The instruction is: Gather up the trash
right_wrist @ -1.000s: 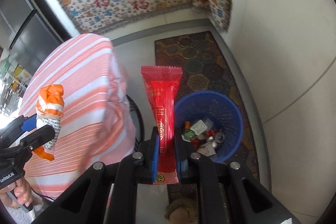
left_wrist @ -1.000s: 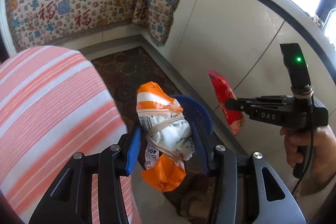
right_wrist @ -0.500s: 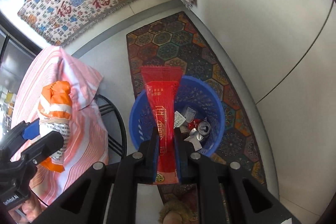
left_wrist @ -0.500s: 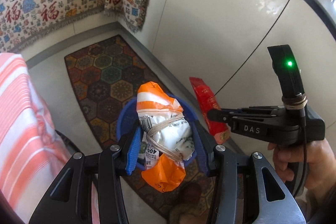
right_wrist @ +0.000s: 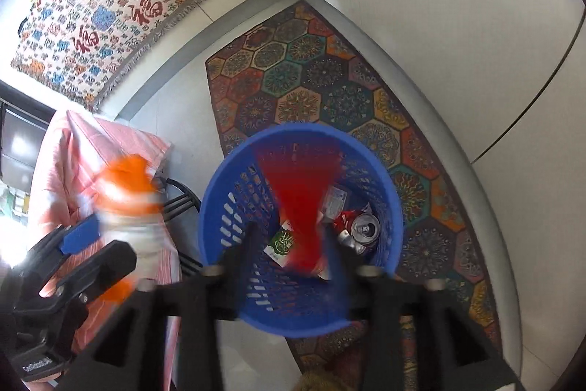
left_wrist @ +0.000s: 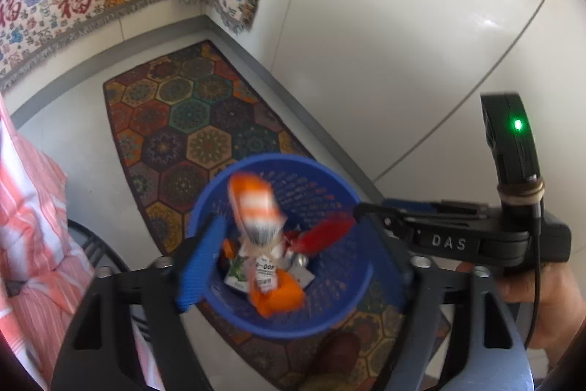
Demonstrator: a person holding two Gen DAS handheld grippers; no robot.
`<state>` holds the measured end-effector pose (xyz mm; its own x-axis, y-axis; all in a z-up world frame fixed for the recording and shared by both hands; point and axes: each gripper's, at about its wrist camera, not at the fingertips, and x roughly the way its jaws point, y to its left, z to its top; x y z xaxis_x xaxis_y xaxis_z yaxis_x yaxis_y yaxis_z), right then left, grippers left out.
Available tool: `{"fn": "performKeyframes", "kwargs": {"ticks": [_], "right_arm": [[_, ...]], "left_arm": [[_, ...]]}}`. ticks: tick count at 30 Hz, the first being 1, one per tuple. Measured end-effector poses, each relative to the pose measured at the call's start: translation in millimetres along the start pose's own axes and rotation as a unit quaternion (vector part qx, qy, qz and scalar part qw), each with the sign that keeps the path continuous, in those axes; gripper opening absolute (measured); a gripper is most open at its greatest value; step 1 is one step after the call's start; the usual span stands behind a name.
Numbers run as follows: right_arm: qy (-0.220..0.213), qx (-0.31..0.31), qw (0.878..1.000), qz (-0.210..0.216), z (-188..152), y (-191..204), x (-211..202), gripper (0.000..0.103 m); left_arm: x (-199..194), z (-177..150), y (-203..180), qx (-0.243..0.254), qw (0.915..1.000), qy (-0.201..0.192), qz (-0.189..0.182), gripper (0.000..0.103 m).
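Jaws on both my left gripper (left_wrist: 293,266) and right gripper (right_wrist: 289,244) have just spread, so the orange packet (left_wrist: 262,229) and red wrapper (right_wrist: 298,185) fall, blurred, into the blue basket (right_wrist: 388,193), nearly collected.

Basket (right_wrist: 219,207) on rug (right_wrist: 311,68), can (right_wrist: 362,230) inside

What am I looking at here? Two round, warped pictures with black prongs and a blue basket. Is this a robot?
No robot: a person holds a two-finger gripper in each hand, each with a fisheye camera looking along its fingers. One picture comes from the left gripper, the other from the right gripper. Both hang above a blue basket standing on a patterned rug. Both grippers are open: the orange-and-white packet and red wrapper appear blurred, apparently dropping in. A crushed can already lies inside.
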<state>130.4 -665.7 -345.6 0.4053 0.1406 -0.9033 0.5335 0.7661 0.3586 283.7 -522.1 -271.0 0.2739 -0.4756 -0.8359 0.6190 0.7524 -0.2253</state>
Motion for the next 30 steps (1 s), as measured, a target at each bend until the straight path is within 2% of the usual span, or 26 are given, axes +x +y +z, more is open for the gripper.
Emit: {"fn": "performKeyframes", "kwargs": {"ticks": [4,6,8,10,12,13,16,17,19,24,27,30], "right_arm": [[-0.007,0.015,1.000,-0.010,-1,-7,-6,0.050],[-0.023,0.008,0.999,-0.028,-3,-2,-20,0.056],[-0.041,-0.009,0.998,-0.055,-7,8,-42,0.074],[-0.056,-0.026,0.995,-0.078,-12,17,-66,0.081],[-0.072,-0.037,0.992,-0.096,-25,25,-93,0.082],[-0.079,-0.041,0.991,-0.102,-33,29,-106,0.086],[-0.100,-0.054,0.987,-0.112,-61,41,-145,0.092],[-0.106,-0.055,0.986,-0.119,-71,45,-157,0.097],[-0.118,-0.050,0.984,-0.125,-93,55,-179,0.103],[-0.134,-0.046,0.981,-0.133,-141,75,-211,0.103],[-0.140,-0.048,0.979,-0.139,-163,83,-227,0.103],[-0.149,-0.044,0.977,-0.147,-179,88,-241,0.103]], "left_arm": [[-11,2,3,-0.010,0.9999,-0.013,0.003,0.088],[-28,-2,2,-0.010,0.9995,-0.030,0.006,0.096],[-50,-7,1,-0.011,0.9988,-0.046,0.012,0.101],[-73,-13,-1,-0.014,0.9986,-0.049,0.010,0.103],[-97,-22,-4,-0.013,0.9989,-0.045,0.005,0.103],[-108,-28,-6,-0.009,0.9990,-0.044,0.009,0.103],[-139,-43,-21,0.011,0.9972,-0.050,0.053,0.103],[-148,-49,-27,0.016,0.9963,-0.054,0.065,0.103],[-165,-61,-36,0.022,0.9948,-0.066,0.074,0.103],[-199,-82,-44,0.022,0.9948,-0.067,0.074,0.103],[-211,-88,-48,0.033,0.9934,-0.058,0.093,0.103],[-223,-96,-49,0.027,0.9930,-0.072,0.090,0.103]]}}
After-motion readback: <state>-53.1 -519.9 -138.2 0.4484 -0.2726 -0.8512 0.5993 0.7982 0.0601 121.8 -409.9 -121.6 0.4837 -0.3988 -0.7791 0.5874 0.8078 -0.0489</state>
